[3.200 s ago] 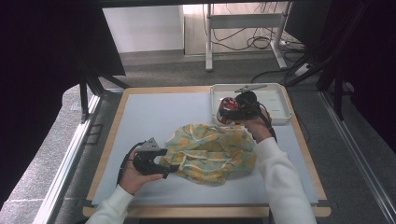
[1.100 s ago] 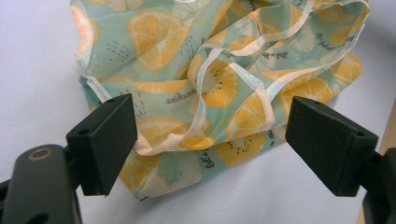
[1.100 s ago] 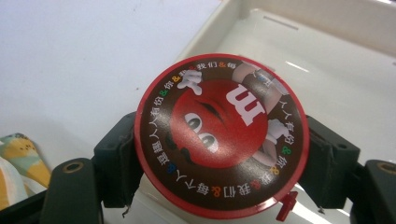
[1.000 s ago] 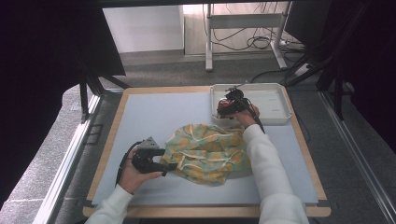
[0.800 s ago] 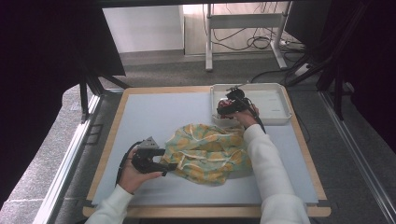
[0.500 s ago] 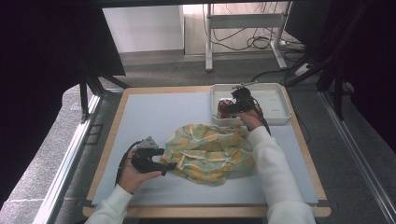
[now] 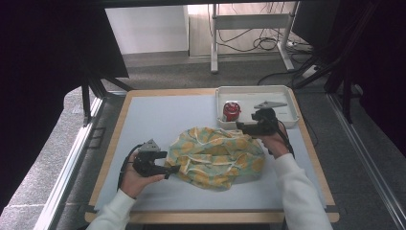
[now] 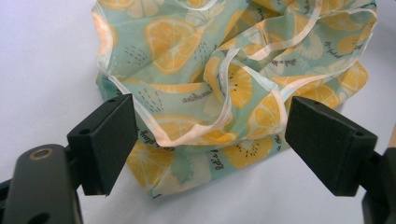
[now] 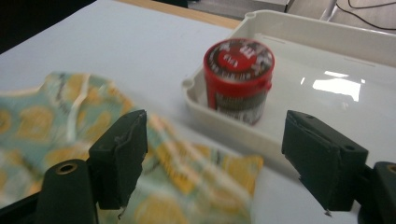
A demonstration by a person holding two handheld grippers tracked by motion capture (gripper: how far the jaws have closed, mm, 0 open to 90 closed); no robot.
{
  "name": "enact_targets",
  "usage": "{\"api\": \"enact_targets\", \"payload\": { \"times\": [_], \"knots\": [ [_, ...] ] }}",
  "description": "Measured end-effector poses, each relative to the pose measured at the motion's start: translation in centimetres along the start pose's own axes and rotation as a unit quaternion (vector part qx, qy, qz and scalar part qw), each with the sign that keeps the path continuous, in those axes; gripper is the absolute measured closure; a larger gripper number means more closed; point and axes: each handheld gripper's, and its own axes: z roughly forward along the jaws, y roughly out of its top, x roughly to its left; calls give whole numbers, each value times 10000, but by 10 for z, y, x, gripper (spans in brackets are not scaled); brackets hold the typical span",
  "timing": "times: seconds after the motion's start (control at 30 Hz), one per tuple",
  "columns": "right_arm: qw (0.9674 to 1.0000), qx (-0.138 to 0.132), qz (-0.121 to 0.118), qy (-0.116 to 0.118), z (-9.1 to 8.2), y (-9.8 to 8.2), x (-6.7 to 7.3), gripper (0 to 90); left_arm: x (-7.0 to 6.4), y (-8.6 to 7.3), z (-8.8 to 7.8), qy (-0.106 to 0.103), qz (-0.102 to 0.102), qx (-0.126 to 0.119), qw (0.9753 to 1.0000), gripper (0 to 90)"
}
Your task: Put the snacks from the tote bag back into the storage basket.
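Right gripper (image 7: pixel 241 126) held with jaws apart, empty, over far edge of cloth (image 7: pixel 215 155); red tin (image 7: pixel 231 111) seated upright in tray (image 7: pixel 282 91), just beyond; left gripper (image 7: pixel 173 169) spread wide at cloth's near-left hem, pads not pressing; right hand nearer tin.

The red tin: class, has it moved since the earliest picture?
Yes. The red tin now stands in the white tray's left end, apart from the right gripper; earlier that gripper held it above the bag.
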Motion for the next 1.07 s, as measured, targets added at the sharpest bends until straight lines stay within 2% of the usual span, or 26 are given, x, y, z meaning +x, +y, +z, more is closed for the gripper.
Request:
{"api": "enact_targets", "payload": {
  "times": [0.13,0.2,0.33,0.4,0.47,0.63,0.83,1.07],
  "knots": [
    [9999,-91,-107,-8,-30,-23,5,236,-1,0,0,21,-26,-29,10000,173],
    [9998,-159,-82,-5,-44,-36,6,239,0,0,0,27,-14,-29,10000,173],
    [9995,-299,63,-47,-68,-64,4,248,0,0,0,68,-22,-42,10000,174],
    [9995,-292,69,-127,-74,-72,2,248,0,-1,0,83,-15,-50,10000,174],
    [9992,-331,188,-122,-81,-80,0,250,0,-1,-1,89,-9,-60,9999,174],
    [9990,-327,263,-142,-83,-86,-7,251,-1,-1,-1,108,10,-70,9999,174],
    [9990,-369,192,-146,-82,-85,-8,250,1,0,-2,117,1,-105,9999,174],
    [9987,-397,298,-131,-82,-90,-12,219,-2,-3,-9,162,-10,-283,9995,171]
  ]
}}
